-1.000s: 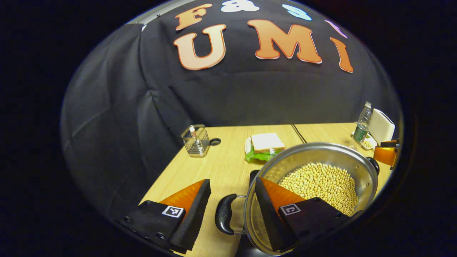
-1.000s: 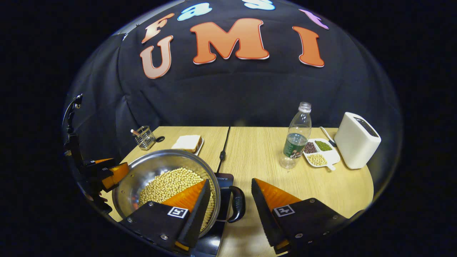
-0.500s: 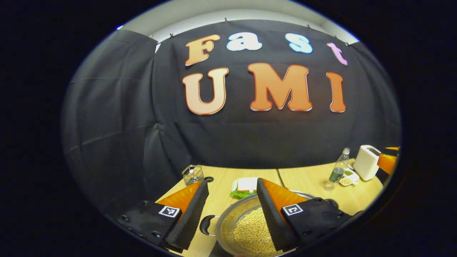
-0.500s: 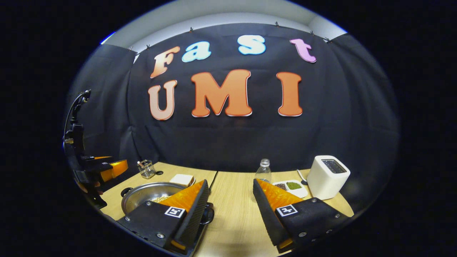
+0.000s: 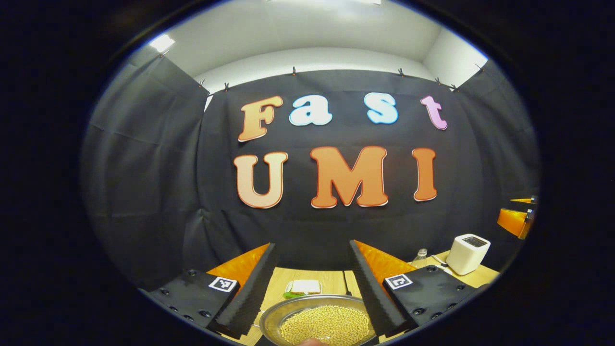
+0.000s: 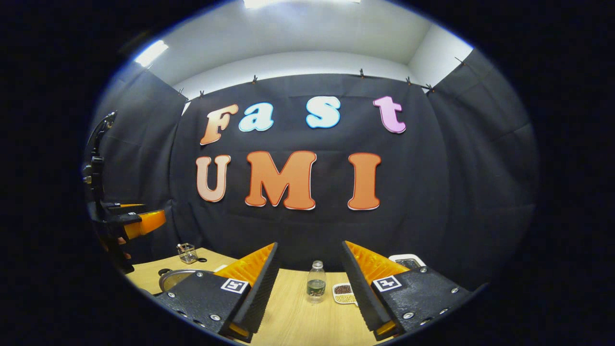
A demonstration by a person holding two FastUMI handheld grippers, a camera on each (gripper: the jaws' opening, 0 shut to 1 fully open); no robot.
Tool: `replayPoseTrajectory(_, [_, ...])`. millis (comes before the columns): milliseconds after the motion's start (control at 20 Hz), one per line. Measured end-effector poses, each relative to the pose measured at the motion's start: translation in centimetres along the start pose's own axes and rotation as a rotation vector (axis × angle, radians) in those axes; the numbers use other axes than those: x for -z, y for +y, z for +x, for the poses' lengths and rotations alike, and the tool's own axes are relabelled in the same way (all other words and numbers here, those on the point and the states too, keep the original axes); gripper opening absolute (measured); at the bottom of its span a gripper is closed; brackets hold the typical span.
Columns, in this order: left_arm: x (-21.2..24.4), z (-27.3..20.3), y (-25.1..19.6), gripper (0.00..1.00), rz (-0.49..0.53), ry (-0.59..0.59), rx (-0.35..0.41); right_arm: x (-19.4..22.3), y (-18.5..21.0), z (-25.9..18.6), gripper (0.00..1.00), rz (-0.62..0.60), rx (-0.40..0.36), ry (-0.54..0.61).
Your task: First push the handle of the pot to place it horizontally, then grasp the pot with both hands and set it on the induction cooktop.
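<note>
Left gripper (image 5: pixel 311 278): jaws apart, nothing between them, raised above the table (image 5: pixel 283 288) and aimed level at the booth wall. Pot (image 5: pixel 317 321) sits low between its 2 fingers at the bottom edge, steel rim visible, full of yellow beans (image 5: pixel 326 324). Cannot tell from here what the pot rests on. Sandwich plate (image 5: pixel 303 287) lies just behind the pot. White toaster (image 5: pixel 466 253) stands at the right end of the table, bottle top (image 5: pixel 421 253) beside it. The other gripper (image 5: pixel 516 218) pokes in at far right, well above the table.

Right gripper (image 6: pixel 310 274): jaws apart, empty, also held high and level. Between its fingers: water bottle (image 6: pixel 315 287) upright on bare wood, divided bean dish (image 6: pixel 345 294) just right of it, partly behind the right finger. Toaster top (image 6: pixel 407 261) peeks over that finger. Pot rim (image 6: pixel 178 278) shows left of the left finger, mostly hidden. Wire holder (image 6: pixel 187 253) stands near the table's far left corner. The left gripper (image 6: pixel 139 222) with the hand behind it hovers at far left, apart from the pot.

Open wood around the bottle, front-centre.
</note>
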State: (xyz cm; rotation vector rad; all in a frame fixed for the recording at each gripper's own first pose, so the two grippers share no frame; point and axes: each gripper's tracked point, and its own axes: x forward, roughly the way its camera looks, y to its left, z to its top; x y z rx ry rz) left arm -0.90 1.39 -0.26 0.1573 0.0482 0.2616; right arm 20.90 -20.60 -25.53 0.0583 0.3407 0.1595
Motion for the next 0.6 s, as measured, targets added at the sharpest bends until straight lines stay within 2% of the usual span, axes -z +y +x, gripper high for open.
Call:
replayPoseTrajectory(50, [-0.5,-0.2,-0.3,0.96,0.005,-0.004,-0.005,-0.7,-0.4,0.0,0.80,-0.008,0.003,-0.015])
replayPoseTrajectory(100, [-1.1,-0.6,-0.4,1.00,0.004,-0.009,-0.011,-1.7,-0.9,-0.3,0.79,-0.017,0.005,-0.031])
replayPoseTrajectory(200, [-2.8,-0.9,-1.3,1.00,-0.014,-0.051,-0.002,-3.0,-1.7,-0.4,0.81,-0.036,0.018,-0.058])
replayPoseTrajectory(250, [-3.6,-0.8,-1.4,0.96,-0.016,-0.079,-0.008,-3.5,-2.3,-0.1,0.82,-0.047,0.034,-0.067])
replayPoseTrajectory(300, [-3.9,-0.7,-1.0,0.96,-0.014,-0.091,-0.025,-3.8,-2.4,-0.5,0.82,-0.059,0.040,-0.069])
replayPoseTrajectory(400, [-3.8,-0.8,-1.2,1.00,-0.021,-0.095,-0.039,-4.6,-1.7,-0.5,0.83,-0.074,0.024,-0.080])
replayPoseTrajectory(600, [-6.3,-1.4,-1.6,1.00,-0.090,-0.150,-0.034,-7.0,-1.0,-1.0,0.87,-0.107,0.000,-0.138])
